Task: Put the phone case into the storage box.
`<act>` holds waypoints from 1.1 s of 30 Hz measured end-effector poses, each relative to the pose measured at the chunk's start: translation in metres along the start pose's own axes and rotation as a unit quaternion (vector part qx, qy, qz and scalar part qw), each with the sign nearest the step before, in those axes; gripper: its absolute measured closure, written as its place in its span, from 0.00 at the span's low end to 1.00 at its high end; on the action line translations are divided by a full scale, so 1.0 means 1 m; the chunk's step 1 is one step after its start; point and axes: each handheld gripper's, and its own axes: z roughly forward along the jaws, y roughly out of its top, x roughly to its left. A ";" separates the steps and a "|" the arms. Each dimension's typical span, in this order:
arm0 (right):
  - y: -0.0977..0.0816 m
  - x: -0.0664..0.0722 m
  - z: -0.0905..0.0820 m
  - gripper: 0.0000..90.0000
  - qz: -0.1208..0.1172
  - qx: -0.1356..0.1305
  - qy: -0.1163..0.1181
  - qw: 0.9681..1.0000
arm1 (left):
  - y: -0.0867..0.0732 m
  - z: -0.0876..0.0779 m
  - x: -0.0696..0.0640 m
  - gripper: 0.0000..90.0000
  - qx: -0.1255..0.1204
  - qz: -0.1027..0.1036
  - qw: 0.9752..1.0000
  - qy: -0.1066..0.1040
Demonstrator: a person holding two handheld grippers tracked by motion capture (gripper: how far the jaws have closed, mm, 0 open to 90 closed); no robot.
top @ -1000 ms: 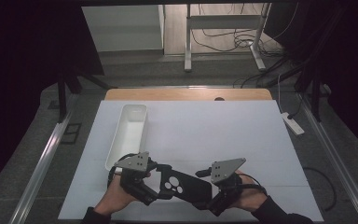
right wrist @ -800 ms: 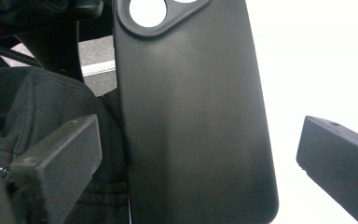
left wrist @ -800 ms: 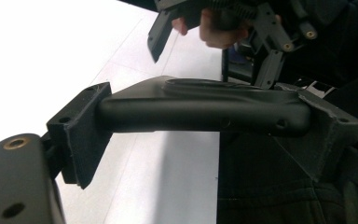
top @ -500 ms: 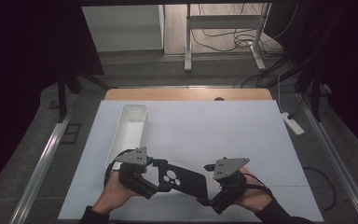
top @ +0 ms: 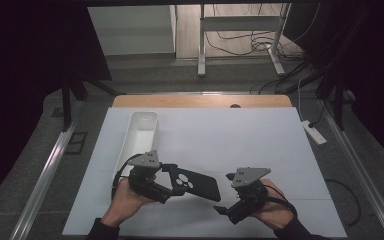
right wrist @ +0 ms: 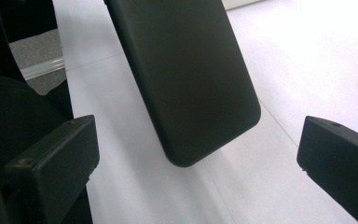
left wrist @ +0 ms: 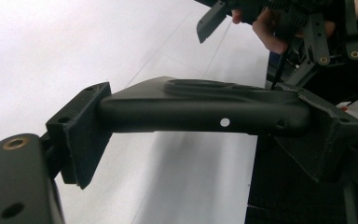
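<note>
In my right gripper view the black phone case [right wrist: 186,79] runs off the top edge. In my left gripper view its far end sits hidden behind one pad [left wrist: 81,133].

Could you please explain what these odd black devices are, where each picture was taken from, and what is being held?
A person works at a white table with a hand-held two-jaw gripper in each hand. One picture looks down from above; the other two come from cameras riding on the grippers. The left gripper is clamped on a black phone case with camera cut-outs, holding it by its end. The right gripper has just opened, its jaws wide with the case's free end ahead of them. A long white plastic tray lies on the table.
</note>
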 end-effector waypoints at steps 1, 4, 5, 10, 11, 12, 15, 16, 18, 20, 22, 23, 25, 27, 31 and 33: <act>0.000 0.000 0.000 0.00 0.005 0.001 0.000 1.000 | 0.001 0.000 0.000 0.18 0.000 -0.002 1.000 0.001; -0.001 -0.001 0.001 0.00 0.011 0.000 -0.006 1.000 | 0.004 0.001 0.000 0.18 0.000 -0.008 1.000 0.005; -0.001 -0.001 0.001 0.00 0.015 -0.001 -0.011 1.000 | 0.005 0.001 0.000 0.18 0.000 -0.009 1.000 0.007; 0.000 -0.001 0.001 0.00 0.013 0.001 -0.028 1.000 | 0.010 0.003 -0.001 0.18 0.001 -0.016 1.000 0.014; 0.000 0.000 0.001 0.00 0.013 0.003 -0.032 0.999 | 0.011 0.003 -0.002 0.18 0.002 -0.017 1.000 0.015; 0.000 0.000 0.002 0.00 0.013 0.004 -0.034 0.999 | 0.011 0.003 -0.002 0.18 0.002 -0.018 1.000 0.015; 0.000 0.001 0.003 0.00 0.014 0.009 -0.049 0.999 | 0.014 0.005 -0.003 0.18 0.001 -0.021 1.000 0.015; 0.001 0.002 0.004 0.00 0.015 0.012 -0.050 0.999 | 0.015 0.006 -0.003 0.18 0.002 -0.021 1.000 0.016; 0.001 0.003 0.004 0.00 0.012 0.011 -0.051 0.999 | 0.016 0.006 -0.004 0.18 0.000 -0.022 1.000 0.015; 0.002 0.005 0.005 0.00 0.011 0.010 -0.061 0.998 | 0.017 0.007 -0.005 0.18 0.002 -0.021 1.000 0.018; 0.003 0.006 0.007 0.00 0.017 0.010 -0.073 0.997 | 0.018 0.008 -0.007 0.18 0.004 -0.020 1.000 0.019; 0.004 0.005 0.008 0.00 0.020 0.012 -0.078 0.997 | 0.019 0.009 -0.007 0.18 0.004 -0.021 1.000 0.019; 0.005 0.005 0.009 0.00 0.025 0.017 -0.080 0.996 | 0.019 0.009 -0.008 0.18 0.004 -0.022 1.000 0.018; 0.005 0.005 0.011 0.00 0.024 0.019 -0.077 0.997 | 0.020 0.010 -0.009 0.18 0.003 -0.026 0.999 0.019; 0.007 0.007 0.015 0.02 0.016 0.029 -0.085 0.996 | 0.023 0.010 -0.011 0.18 0.002 -0.029 0.999 0.020; 0.007 0.008 0.018 0.03 0.011 0.035 -0.088 0.995 | 0.024 0.011 -0.013 0.18 0.004 -0.029 0.999 0.023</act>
